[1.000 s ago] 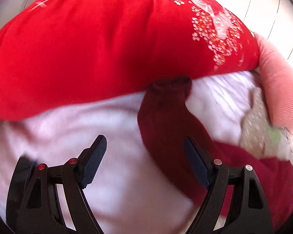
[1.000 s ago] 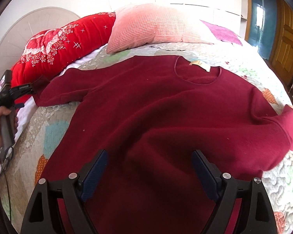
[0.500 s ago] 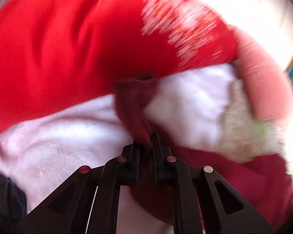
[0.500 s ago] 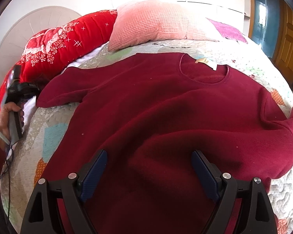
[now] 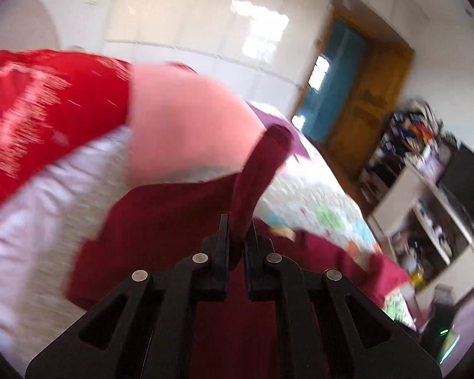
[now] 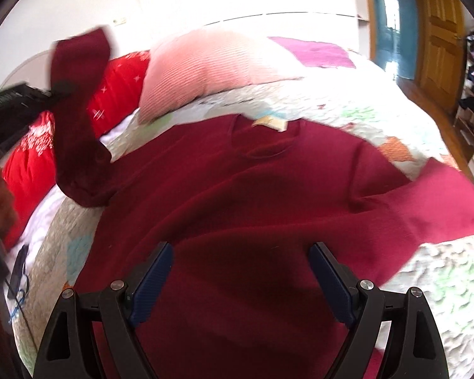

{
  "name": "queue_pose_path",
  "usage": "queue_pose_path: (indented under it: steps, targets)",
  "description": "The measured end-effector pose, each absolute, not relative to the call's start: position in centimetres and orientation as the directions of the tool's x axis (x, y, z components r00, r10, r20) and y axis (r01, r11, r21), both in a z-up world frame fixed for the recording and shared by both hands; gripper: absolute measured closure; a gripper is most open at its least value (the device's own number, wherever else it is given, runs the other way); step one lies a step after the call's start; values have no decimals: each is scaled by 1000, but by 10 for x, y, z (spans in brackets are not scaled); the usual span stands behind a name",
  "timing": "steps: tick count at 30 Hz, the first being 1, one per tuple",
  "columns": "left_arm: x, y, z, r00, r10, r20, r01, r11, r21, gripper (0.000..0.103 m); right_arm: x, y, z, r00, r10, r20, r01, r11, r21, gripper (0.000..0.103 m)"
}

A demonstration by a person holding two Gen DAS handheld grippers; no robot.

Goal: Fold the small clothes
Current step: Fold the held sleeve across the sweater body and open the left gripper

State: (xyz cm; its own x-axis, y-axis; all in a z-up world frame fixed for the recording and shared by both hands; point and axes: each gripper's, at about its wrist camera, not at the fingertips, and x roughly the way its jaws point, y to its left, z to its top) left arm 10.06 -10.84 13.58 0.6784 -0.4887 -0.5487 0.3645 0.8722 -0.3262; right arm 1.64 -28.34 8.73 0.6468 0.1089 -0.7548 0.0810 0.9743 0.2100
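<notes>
A dark red sweater lies flat on a quilted bed, neck hole toward the pillows; it also shows in the left wrist view. My left gripper is shut on the sweater's left sleeve and holds it lifted above the bed. In the right wrist view the lifted sleeve hangs from the left gripper at the far left. My right gripper is open and empty, just above the sweater's lower body. The other sleeve lies flat at the right.
A pink ribbed pillow and a red embroidered cushion lie at the head of the bed. The patchwork quilt covers the bed. A wooden door and cluttered shelves stand to the right.
My left gripper closed on the left sleeve and lifted it up off the bed, swinging toward the sweater's body. My right gripper stayed open and moved slightly forward over the sweater.
</notes>
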Motion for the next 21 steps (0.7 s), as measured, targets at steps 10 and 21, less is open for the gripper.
queue_pose_path:
  steps: [10,21]
  targets:
    - [81,-182,50,453,-466,-760,473,848,-238,94,29,-337,99,651,41,-758,201,954,223,17]
    - [37,-55,110,731,-318,-604,288,946,-150,35,103,-323,74,590,213,-779,179,906,383,14]
